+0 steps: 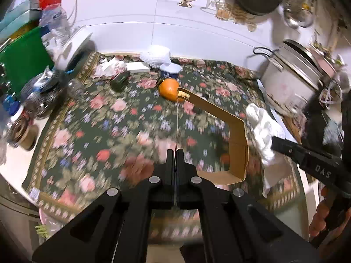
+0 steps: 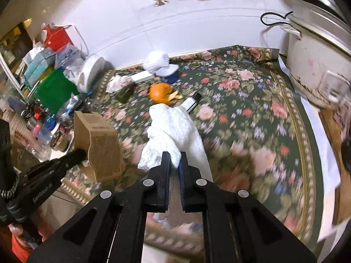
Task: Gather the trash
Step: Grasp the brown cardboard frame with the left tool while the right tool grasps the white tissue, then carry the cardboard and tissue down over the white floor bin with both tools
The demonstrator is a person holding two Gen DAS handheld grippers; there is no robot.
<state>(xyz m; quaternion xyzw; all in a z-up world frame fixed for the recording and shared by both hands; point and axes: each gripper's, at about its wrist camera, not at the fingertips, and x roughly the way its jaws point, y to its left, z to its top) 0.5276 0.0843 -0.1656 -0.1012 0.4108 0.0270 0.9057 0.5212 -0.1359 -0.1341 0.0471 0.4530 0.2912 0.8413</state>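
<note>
cardboard box [image 1: 238, 140]: flattened, lifted | white tissue [image 2: 173, 129]: crumpled, lifted

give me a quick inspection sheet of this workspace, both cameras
surface: floral tablecloth, green with pink roses.
job's things: brown cardboard box in the left gripper; white crumpled tissue in the right gripper; orange peel, crumpled paper and a blue cup lie on the cloth.
clutter: jars, bottles and boxes at the left edge.
grippers: both shut on their loads.
cables: black cord by the rice cooker.
surroundings: white tiled wall.
</note>
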